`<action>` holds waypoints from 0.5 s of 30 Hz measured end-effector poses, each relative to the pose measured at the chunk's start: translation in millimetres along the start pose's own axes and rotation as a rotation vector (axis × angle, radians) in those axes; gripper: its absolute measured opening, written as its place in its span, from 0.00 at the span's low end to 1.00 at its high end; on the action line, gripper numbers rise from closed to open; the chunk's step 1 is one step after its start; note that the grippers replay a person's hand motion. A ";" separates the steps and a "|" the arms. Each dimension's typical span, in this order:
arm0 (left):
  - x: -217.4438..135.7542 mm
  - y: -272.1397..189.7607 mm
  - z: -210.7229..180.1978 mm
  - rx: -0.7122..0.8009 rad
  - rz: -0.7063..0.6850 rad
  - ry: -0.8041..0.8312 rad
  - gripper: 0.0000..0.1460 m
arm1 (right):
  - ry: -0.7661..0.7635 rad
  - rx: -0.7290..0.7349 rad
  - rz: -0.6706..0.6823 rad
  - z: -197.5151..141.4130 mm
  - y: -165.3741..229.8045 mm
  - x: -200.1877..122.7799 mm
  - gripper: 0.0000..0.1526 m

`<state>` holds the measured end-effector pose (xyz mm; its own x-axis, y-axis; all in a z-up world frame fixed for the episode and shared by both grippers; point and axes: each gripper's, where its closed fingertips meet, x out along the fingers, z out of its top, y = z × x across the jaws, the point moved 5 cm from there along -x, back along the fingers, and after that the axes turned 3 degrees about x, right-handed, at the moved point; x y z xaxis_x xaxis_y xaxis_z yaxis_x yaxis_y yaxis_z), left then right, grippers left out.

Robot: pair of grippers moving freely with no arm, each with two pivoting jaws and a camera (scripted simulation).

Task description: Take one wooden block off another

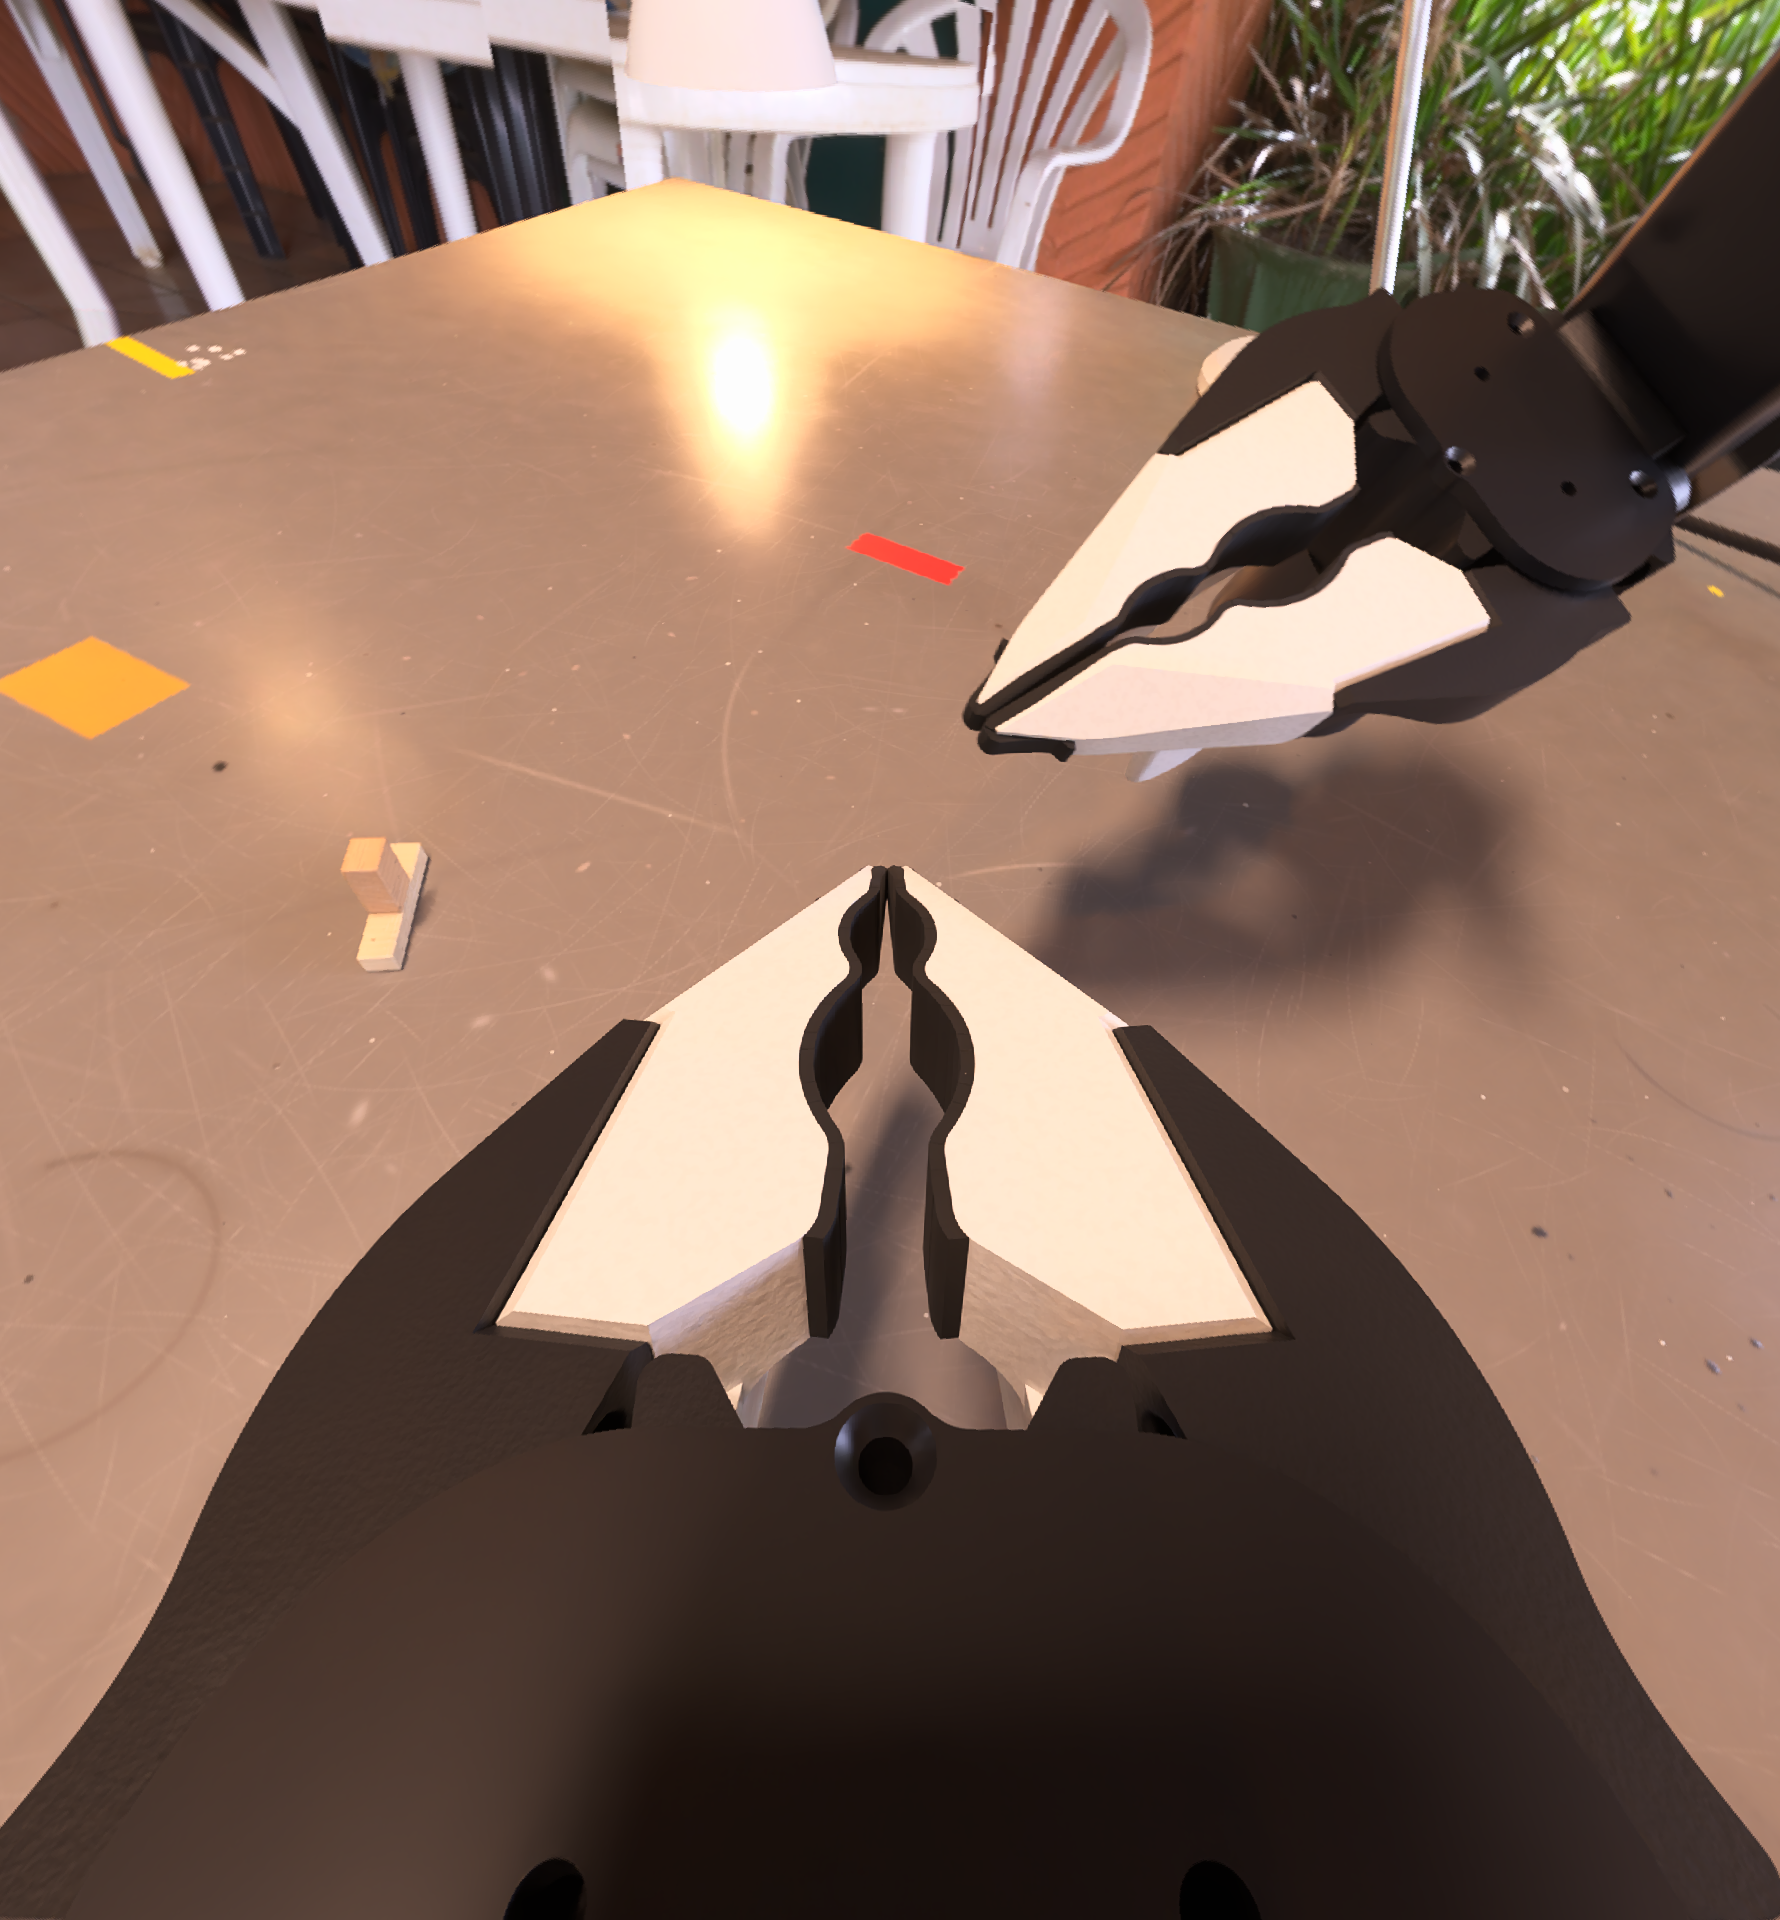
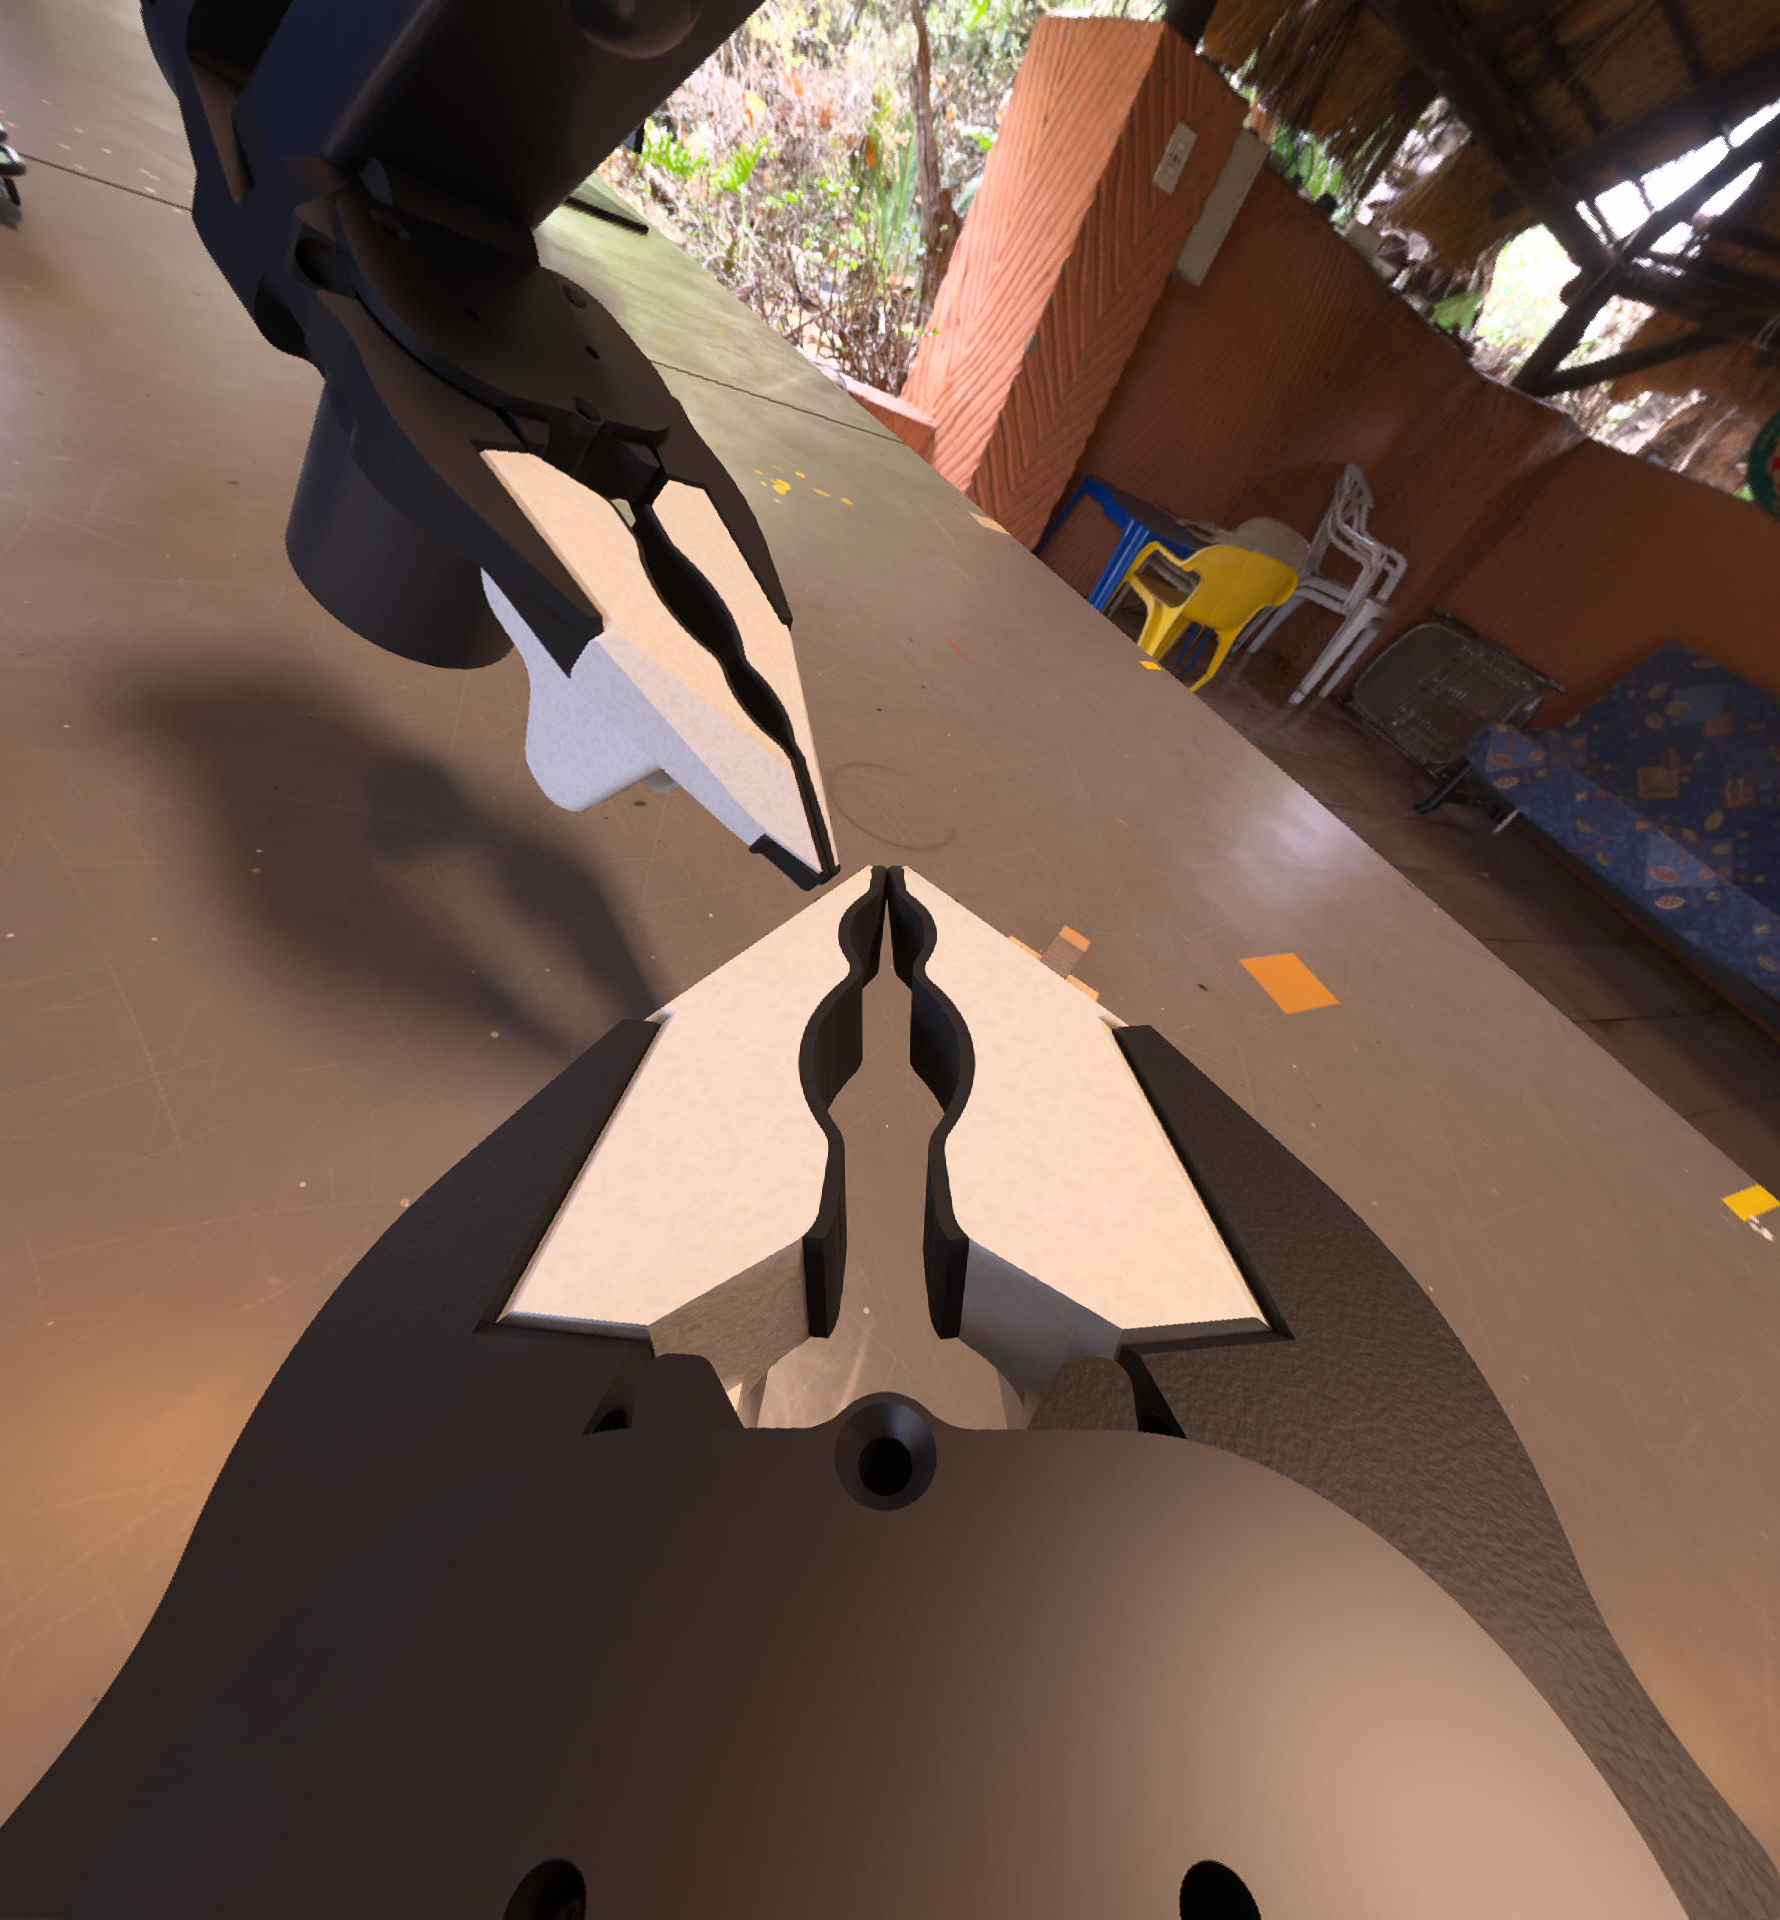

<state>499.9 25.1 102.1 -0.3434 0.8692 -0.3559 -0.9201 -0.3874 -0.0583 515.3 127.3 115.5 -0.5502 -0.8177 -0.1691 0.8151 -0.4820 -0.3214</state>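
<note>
Since neither pair is gripping anything yet, the step in hand looks like the approach to the stack.

Step advice: left tongs (image 1: pixel 886 878) are sitting nearer, so I'd be swinging them left and forward, spreading the fingers before descending, then pinching only the small upper block (image 1: pixel 375 873) across its short sides and lifting straight up, so the long lower block (image 1: pixel 392 920) is not being dragged along.

Left tongs state: closed, tips nearly touching, holding nothing.

Right tongs (image 2: pixel 886 878) state: closed too, empty, hovering over the surface (image 1: pixel 605 644).

Stack position: lying ahead and to the left of the left tongs, well apart from the tips, near an orange square marker (image 1: pixel 88 686).

From right wrist view: blocks are peeking out just past the right finger edge, partly hidden (image 2: pixel 1068 951).

Risk: upper block is overhanging one end, so a skewed pinch may be tipping the lower one.
</note>
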 end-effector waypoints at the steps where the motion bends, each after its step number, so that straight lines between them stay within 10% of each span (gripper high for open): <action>1: -0.2 1.7 -0.7 -0.012 0.004 -0.001 0.00 | 0.003 -0.001 -0.002 -0.7 0.2 0.3 0.00; 8: 0.2 18.6 -8.8 -0.050 0.047 0.008 0.00 | 0.002 0.040 -0.040 -2.4 -6.5 0.4 0.00; 15: 19.1 74.4 -15.7 -0.008 0.169 0.154 0.27 | -0.006 0.139 -0.060 -5.4 -17.4 -4.5 0.00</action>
<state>427.8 8.0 76.3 -0.4591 0.7349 -0.4992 -0.8503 -0.5262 0.0073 502.6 141.1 116.9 -0.5982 -0.7876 -0.1478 0.7981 -0.5689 -0.1986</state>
